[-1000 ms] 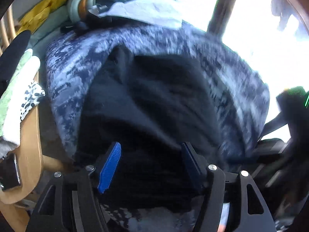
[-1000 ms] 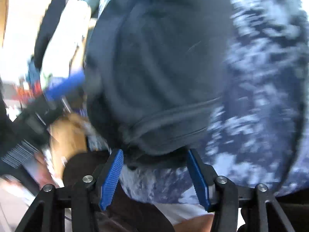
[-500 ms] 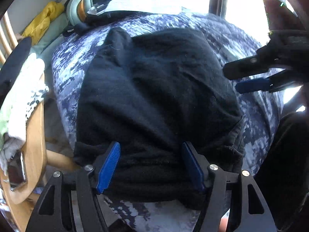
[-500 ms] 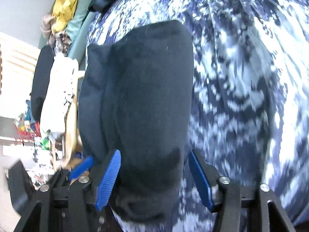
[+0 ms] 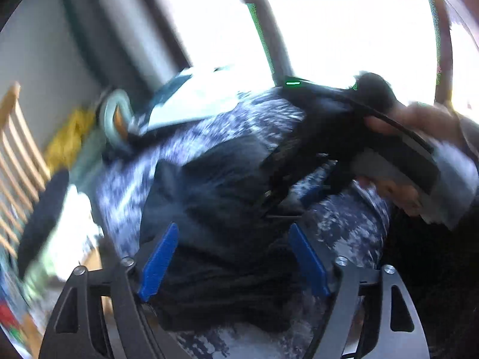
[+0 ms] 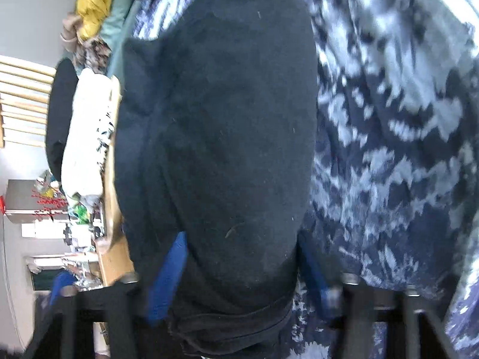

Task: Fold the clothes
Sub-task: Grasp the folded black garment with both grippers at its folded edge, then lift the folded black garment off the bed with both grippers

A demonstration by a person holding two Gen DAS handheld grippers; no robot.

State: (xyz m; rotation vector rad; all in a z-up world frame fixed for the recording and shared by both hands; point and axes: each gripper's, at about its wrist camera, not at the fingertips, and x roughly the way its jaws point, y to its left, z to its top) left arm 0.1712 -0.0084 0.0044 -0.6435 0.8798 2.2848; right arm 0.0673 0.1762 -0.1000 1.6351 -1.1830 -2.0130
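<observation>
— Where is the thing we're folding?

— The black garment (image 6: 224,119) lies on the blue-and-white patterned bedspread (image 6: 389,119), already doubled into a thick oblong, with its stitched hem band at the near end.

— How will it handle?

— I'd judge it soft, light and limp. It looks like a thick, slightly fuzzy knit with no stiffness, so any part left unheld should sag, and the layers may slide over each other. It isn't fragile or slippery. The bedspread underneath is soft too, so a low pinch could take up the cover as well.

— And the fingers?

— The right gripper (image 6: 241,239) has just been closing, and the hemmed end bulges between its blue fingers (image 6: 167,278). The fabric fills the gap, but the blur means I cannot tell whether the pads are biting yet. The left gripper (image 5: 233,229) has just been opening and stands wide. The garment's near edge shows between its fingers, but nothing is pinched.

— Where should it be held?

— At the hem band or a corner of the folded edge, taking all layers at once. With one hold at each end, the bundle should lift flat instead of drooping open.
</observation>
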